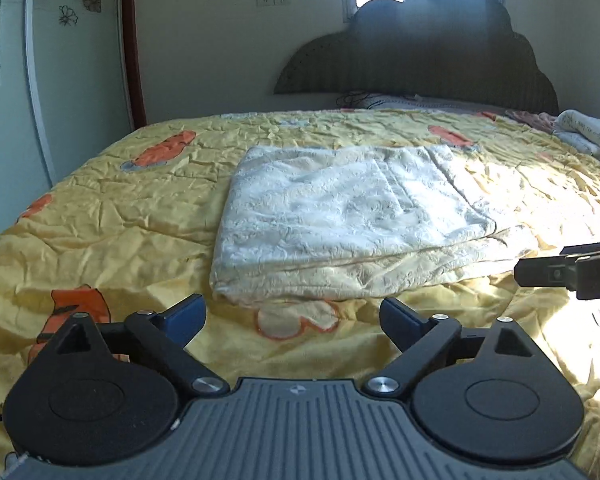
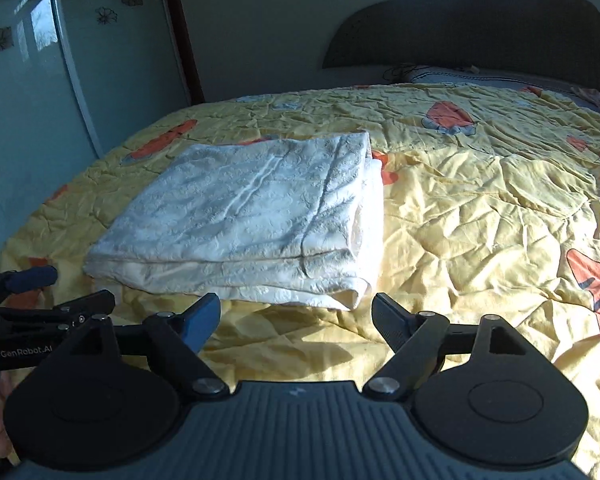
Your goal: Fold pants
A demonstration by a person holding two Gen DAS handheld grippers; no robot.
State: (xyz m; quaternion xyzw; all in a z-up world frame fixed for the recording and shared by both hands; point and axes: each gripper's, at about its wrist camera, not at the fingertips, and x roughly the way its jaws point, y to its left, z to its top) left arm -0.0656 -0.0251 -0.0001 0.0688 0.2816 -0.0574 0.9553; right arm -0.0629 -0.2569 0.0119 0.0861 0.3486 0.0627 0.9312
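Left black two-finger gripper [image 1: 293,318]: blue fingers [image 1: 186,316], silver pivot screws, ribbed grey housing. Right gripper [image 2: 296,320]: identical build; white "GenRobot.AI" lettering marks the left one's side.

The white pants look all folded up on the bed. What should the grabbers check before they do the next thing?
1. Left gripper is open with nothing between its fingers: ok.
2. Right gripper is open and empty too: ok.
3. Pants lie in a flat folded stack on the yellow bedspread: ok.
4. Edges line up: not ok, a lower layer sticks out along the right side of the stack in the right wrist view.
5. Both grippers sit clear of the cloth, short of its near edge: ok.
6. Underside of the stack is smooth: cannot tell, it is hidden.
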